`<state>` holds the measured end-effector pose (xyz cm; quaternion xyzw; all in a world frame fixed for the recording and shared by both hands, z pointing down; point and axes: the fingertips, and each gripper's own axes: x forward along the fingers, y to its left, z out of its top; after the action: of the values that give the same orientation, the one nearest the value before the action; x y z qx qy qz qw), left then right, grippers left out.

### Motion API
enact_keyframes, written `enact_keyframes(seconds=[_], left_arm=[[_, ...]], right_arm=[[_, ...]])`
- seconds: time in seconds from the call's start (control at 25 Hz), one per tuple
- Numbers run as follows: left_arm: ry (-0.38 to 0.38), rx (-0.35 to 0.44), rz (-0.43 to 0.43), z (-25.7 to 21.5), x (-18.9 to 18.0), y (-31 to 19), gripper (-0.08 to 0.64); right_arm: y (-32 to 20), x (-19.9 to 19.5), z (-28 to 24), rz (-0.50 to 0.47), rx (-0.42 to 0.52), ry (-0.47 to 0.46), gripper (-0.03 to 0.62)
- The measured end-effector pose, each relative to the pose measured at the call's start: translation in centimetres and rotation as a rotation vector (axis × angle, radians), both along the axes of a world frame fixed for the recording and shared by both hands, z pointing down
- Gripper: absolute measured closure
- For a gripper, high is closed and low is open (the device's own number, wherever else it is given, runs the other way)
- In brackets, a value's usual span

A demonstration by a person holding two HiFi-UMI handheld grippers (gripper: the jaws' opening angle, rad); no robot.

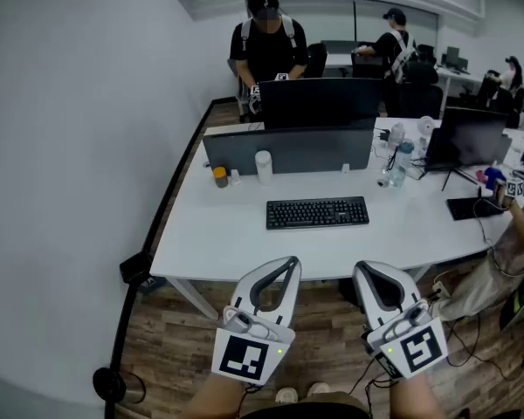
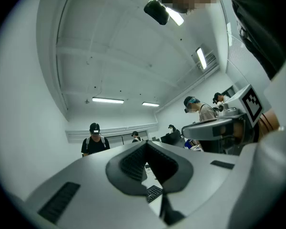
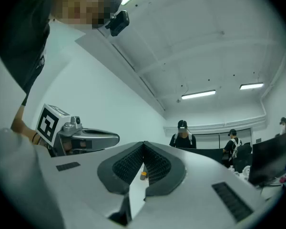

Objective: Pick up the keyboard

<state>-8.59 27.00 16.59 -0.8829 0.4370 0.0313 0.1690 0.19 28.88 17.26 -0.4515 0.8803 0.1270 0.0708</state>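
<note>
A black keyboard (image 1: pixel 317 212) lies flat on the white desk (image 1: pixel 244 234), parallel to its near edge. Both grippers hang short of the desk, over the wooden floor. My left gripper (image 1: pixel 291 261) is shut with nothing in it, its tip just before the desk's near edge, below the keyboard's left half. My right gripper (image 1: pixel 364 267) is shut and empty too, below the keyboard's right end. In the left gripper view a corner of the keyboard (image 2: pixel 153 192) shows under the closed jaws (image 2: pixel 147 144). The right gripper view has closed jaws (image 3: pixel 143 144) and the left gripper (image 3: pixel 81 137) beside them.
Behind the keyboard stand a dark divider panel (image 1: pixel 288 151), a monitor (image 1: pixel 319 101), a white cup (image 1: pixel 263 166) and a small amber jar (image 1: pixel 219 176). Bottles (image 1: pixel 399 162), another monitor (image 1: pixel 467 138) and cables crowd the right. A person (image 1: pixel 267 46) stands beyond the desk.
</note>
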Motion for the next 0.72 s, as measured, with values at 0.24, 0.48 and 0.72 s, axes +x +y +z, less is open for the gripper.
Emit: enact_keyframes(seconds=[0.24, 0.48, 0.72], left_arm=[[-0.017, 0.008, 0.009, -0.2, 0.9, -0.3, 0.552], [-0.006, -0.002, 0.004, 0.1, 1.6, -0.5, 0.552], [0.004, -0.013, -0.008, 0.2, 2.3, -0.5, 0.552]], right_arm=[[-0.4, 0.5, 0.3, -0.014, -0.007, 0.014, 0.560], [-0.7, 1.3, 0.4, -0.020, -0.003, 0.002, 0.560], [-1.0, 2.6, 0.7, -0.032, -0.022, -0.037, 0.560]])
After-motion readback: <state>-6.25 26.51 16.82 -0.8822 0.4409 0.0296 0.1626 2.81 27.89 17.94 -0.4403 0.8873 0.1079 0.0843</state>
